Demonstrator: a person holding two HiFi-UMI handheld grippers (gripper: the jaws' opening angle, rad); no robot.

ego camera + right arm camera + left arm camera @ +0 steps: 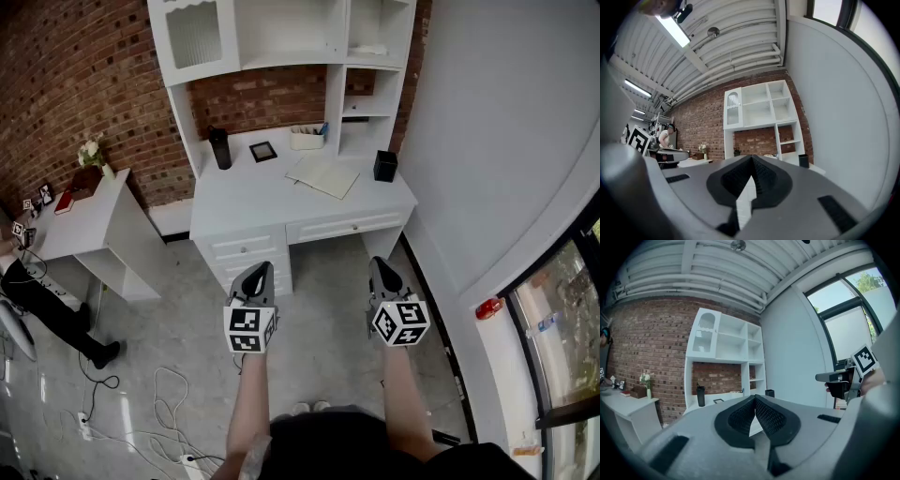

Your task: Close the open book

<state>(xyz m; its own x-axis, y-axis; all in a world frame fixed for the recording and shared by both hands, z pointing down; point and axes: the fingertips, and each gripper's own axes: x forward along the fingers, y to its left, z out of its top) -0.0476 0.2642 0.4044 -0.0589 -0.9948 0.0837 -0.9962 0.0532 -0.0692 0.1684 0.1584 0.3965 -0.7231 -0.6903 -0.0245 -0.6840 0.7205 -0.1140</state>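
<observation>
The left gripper's (754, 397) jaws were pressed together with nothing between them. The right gripper's (751, 158) jaws likewise met at their tips and held nothing. Both grippers were held level over the floor (178, 319), well apart from the tabletop (234, 202). The book (323, 175) lay open on that tabletop, pages up, toward its right side, between a frame (262, 151) and a black cup (384, 166). As I judge it, none of the task was done: the approach to the tabletop, the reach for a cover and the fold-over were all left.
</observation>
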